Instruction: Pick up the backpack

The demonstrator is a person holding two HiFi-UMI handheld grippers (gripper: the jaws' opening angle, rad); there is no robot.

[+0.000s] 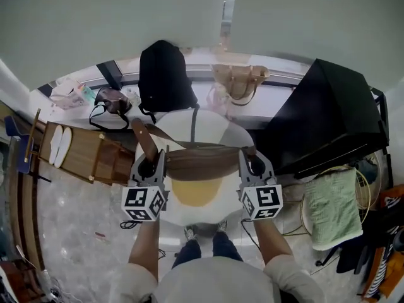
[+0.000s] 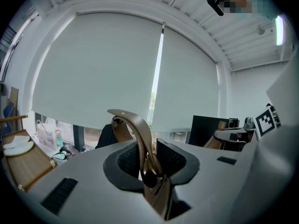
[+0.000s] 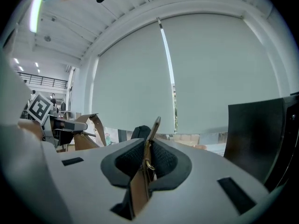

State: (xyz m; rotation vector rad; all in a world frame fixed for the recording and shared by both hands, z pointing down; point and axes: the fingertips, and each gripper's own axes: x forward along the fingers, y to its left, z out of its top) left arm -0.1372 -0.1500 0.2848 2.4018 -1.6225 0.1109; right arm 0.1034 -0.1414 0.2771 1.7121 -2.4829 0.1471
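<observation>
Lift step under way: left gripper (image 1: 150, 164) and right gripper (image 1: 252, 163), jaws nearly closed, each pinch a brown leather strap (image 1: 196, 161) of the white rounded fabric backpack (image 1: 211, 131), which hangs between them; next, likely hold both level.

backpack (image 1: 211, 134): white, yellow patch | straps (image 1: 196, 163): brown | towel (image 1: 331, 207): green | second bag (image 1: 163, 74): black | blinds (image 1: 126, 17): pale grey

Wooden rack (image 1: 82, 153) left, black panel (image 1: 322, 115) right
</observation>
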